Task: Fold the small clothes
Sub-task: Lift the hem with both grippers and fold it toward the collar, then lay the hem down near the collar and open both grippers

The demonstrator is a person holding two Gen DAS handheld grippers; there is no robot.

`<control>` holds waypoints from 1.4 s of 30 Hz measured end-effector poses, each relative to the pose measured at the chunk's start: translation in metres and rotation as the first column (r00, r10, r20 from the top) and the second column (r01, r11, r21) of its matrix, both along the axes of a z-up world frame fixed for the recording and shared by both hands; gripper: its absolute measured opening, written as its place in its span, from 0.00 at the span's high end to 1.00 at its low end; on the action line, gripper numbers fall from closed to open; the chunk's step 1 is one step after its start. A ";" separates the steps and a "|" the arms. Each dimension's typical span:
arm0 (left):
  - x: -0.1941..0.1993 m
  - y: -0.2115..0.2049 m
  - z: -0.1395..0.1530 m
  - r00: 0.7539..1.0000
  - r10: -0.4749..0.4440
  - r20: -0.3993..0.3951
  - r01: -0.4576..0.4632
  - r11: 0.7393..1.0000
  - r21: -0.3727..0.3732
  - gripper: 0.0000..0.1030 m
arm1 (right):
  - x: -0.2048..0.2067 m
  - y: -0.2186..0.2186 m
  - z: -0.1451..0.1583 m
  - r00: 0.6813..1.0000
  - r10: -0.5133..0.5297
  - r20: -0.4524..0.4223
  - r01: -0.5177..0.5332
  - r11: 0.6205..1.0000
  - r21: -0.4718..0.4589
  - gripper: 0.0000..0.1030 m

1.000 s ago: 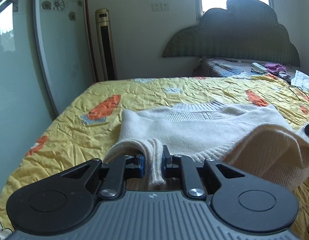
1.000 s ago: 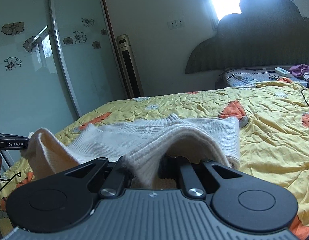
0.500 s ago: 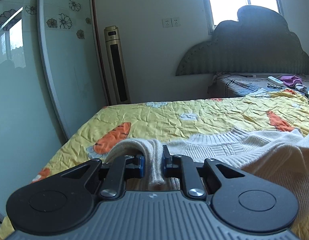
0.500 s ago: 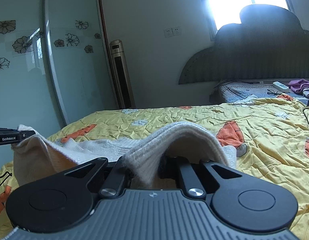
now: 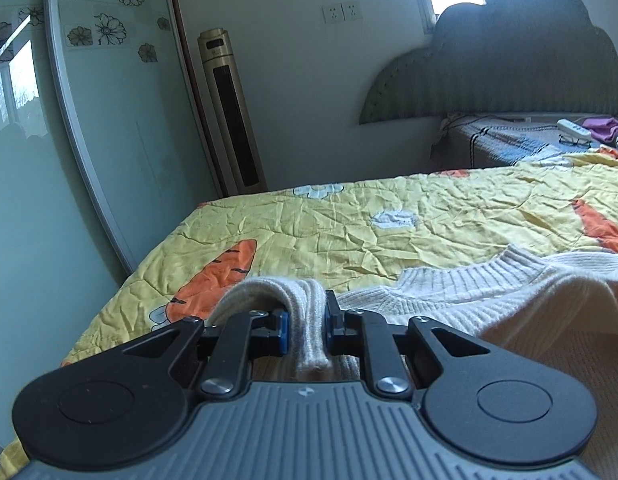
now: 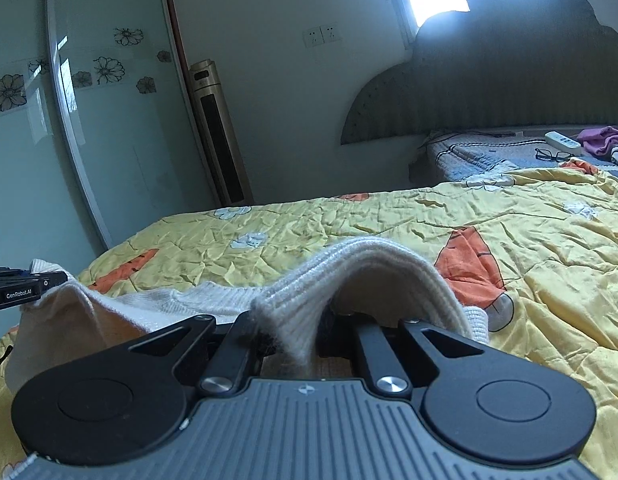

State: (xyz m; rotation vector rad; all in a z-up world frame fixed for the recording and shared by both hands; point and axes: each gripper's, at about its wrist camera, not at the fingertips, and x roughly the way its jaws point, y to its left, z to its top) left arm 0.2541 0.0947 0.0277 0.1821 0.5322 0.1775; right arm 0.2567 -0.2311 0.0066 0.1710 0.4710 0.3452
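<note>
My left gripper (image 5: 306, 322) pinches a bunched ribbed edge of the cream sweater (image 5: 461, 292); my right gripper (image 6: 305, 336) is clamped on another edge the same way. The sweater is draped between them over the yellow quilt (image 5: 349, 220), its collar toward 1 o'clock. I judge both edges are raised for a fold toward the collar.

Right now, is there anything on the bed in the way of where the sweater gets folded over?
Nothing visible is. Both grippers already hold the cream knit sweater: the left gripper and right gripper are each shut on an edge. The yellow carrot quilt ahead of the sweater looks bare; the glasses and remote lie far off by the headboard.
</note>
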 end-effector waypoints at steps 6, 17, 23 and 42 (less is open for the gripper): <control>0.026 0.003 -0.017 0.998 0.017 -0.054 -0.016 1.000 0.005 0.85 | 0.021 0.005 -0.011 0.999 -0.002 -0.034 0.001 1.000 -0.017 0.89; 0.052 0.003 -0.044 0.990 0.020 -0.137 -0.016 1.000 0.025 0.82 | 0.048 0.009 -0.033 0.993 -0.008 -0.114 0.003 0.999 -0.045 0.81; 0.052 0.015 -0.039 0.989 0.007 -0.145 -0.014 0.999 -0.045 0.77 | 0.053 0.008 -0.037 0.989 -0.006 -0.148 0.001 0.999 -0.032 0.40; 0.028 0.068 0.005 0.979 0.195 0.054 -0.187 0.974 -0.130 0.10 | 0.025 0.038 -0.015 0.994 0.100 -0.040 -0.106 0.981 -0.164 0.26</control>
